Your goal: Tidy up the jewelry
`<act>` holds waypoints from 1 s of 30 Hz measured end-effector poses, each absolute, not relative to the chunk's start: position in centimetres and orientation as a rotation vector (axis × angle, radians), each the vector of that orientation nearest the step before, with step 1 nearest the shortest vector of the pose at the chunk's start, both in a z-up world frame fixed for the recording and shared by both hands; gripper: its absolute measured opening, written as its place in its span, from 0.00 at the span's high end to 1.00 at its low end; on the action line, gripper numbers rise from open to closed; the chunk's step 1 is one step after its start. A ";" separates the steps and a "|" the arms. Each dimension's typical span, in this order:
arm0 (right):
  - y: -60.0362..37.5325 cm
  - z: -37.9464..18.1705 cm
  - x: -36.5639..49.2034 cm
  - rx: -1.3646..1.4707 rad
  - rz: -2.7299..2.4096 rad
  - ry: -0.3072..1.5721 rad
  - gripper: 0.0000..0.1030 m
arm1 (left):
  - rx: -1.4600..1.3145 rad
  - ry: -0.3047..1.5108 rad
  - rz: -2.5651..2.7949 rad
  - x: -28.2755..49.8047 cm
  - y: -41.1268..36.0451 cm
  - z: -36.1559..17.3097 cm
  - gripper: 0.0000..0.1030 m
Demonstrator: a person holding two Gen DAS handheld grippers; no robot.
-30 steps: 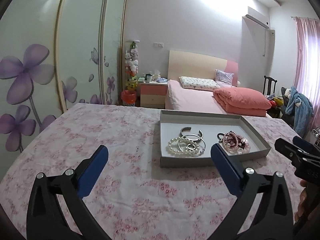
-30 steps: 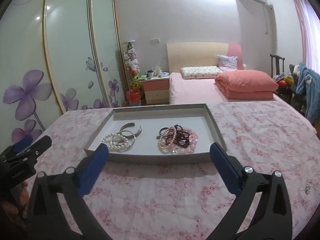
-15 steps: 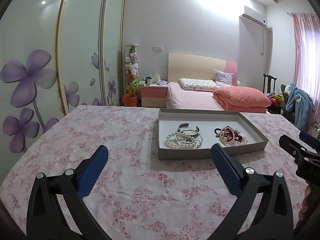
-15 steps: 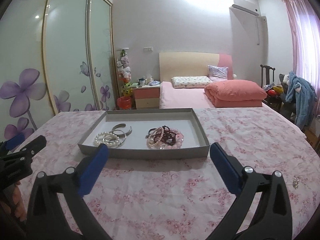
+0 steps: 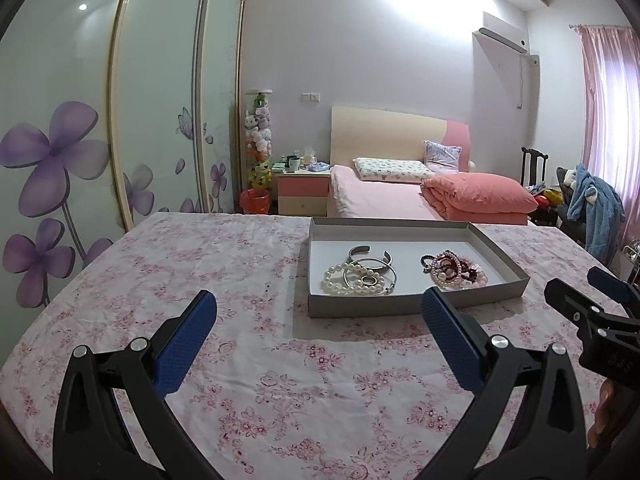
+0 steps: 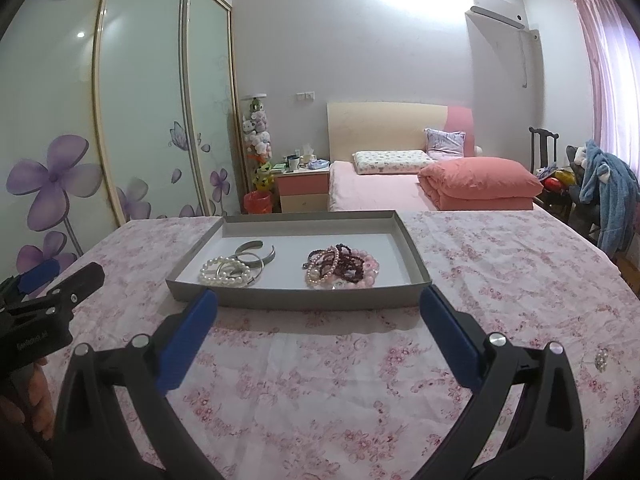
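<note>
Both tools [image 5: 318, 312] [image 6: 318, 310] wide open, backed farther from tray [image 5: 416, 305].

Both looking low and forward across the floral counter [image 5: 248, 264] toward the bed [image 6: 376, 196], left wrist view set left of the grey tray [image 5: 404, 307], right wrist view nearer and square on, sharing tray, bed, wardrobe [image 6: 152, 120] and each other's fingers [image 5: 600, 280].
</note>
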State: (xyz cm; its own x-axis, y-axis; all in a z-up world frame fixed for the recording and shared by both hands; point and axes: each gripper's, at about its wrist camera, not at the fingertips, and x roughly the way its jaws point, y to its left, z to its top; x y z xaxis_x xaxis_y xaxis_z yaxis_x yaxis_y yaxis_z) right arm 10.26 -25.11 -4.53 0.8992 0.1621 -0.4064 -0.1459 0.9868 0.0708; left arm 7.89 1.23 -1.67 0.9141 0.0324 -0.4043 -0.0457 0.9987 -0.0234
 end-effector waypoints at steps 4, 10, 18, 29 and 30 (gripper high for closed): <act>-25.1 -4.5 10.2 0.040 0.160 0.425 0.04 | -0.029 0.416 0.040 7.8 1.1 -1.6 0.02; -25.1 -4.6 10.3 0.042 0.160 0.428 0.04 | -0.029 0.420 0.045 7.9 1.1 -1.6 0.02; -25.1 -4.6 10.4 0.043 0.160 0.428 0.04 | -0.027 0.427 0.045 8.1 0.9 -1.7 0.02; -25.1 -4.7 10.6 0.048 0.162 0.435 0.04 | -0.029 0.434 0.043 8.3 0.9 -1.9 0.02; -25.1 -4.8 10.6 0.049 0.162 0.437 0.04 | -0.029 0.435 0.043 8.3 0.9 -2.0 0.02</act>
